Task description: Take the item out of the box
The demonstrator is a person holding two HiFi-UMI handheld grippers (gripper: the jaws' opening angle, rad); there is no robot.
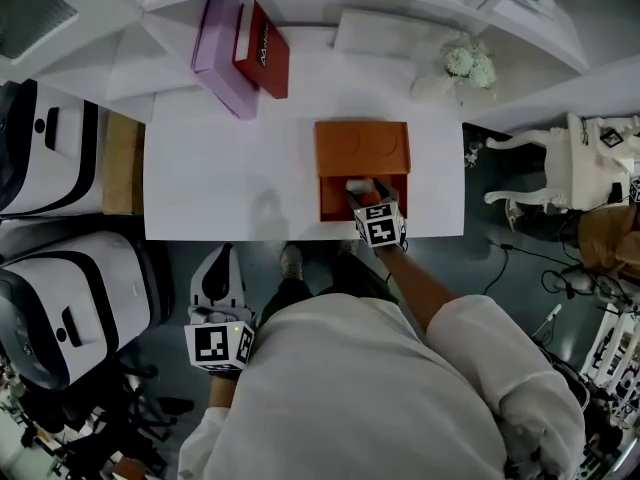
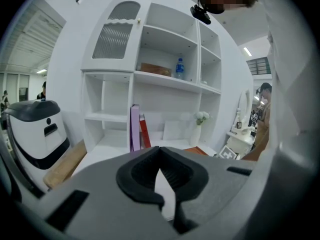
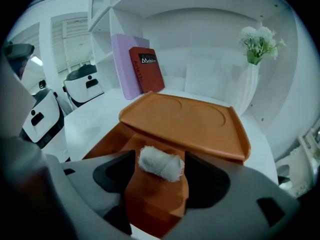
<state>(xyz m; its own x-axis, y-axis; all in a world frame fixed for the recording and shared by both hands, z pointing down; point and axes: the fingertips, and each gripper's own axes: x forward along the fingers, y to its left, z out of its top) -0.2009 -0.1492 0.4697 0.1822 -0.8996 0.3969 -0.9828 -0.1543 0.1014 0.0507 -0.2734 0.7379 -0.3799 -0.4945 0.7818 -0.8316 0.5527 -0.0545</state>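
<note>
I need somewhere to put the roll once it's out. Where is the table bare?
Bare: the white table's left half, from the purple book and red book to the open orange plastic box. Crowded: back right, by the white vase of flowers.

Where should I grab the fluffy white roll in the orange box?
Probably by its two ends, from above: the white roll lies sideways inside the open orange box, its ends facing the right gripper's pads.

We see a fuzzy white cloth roll (image 3: 160, 165) inside a matt orange plastic-looking box (image 3: 185, 119) on the smooth white bench (image 1: 230, 178). The right tool (image 3: 160, 160) has a matt grey plastic shell.
</note>
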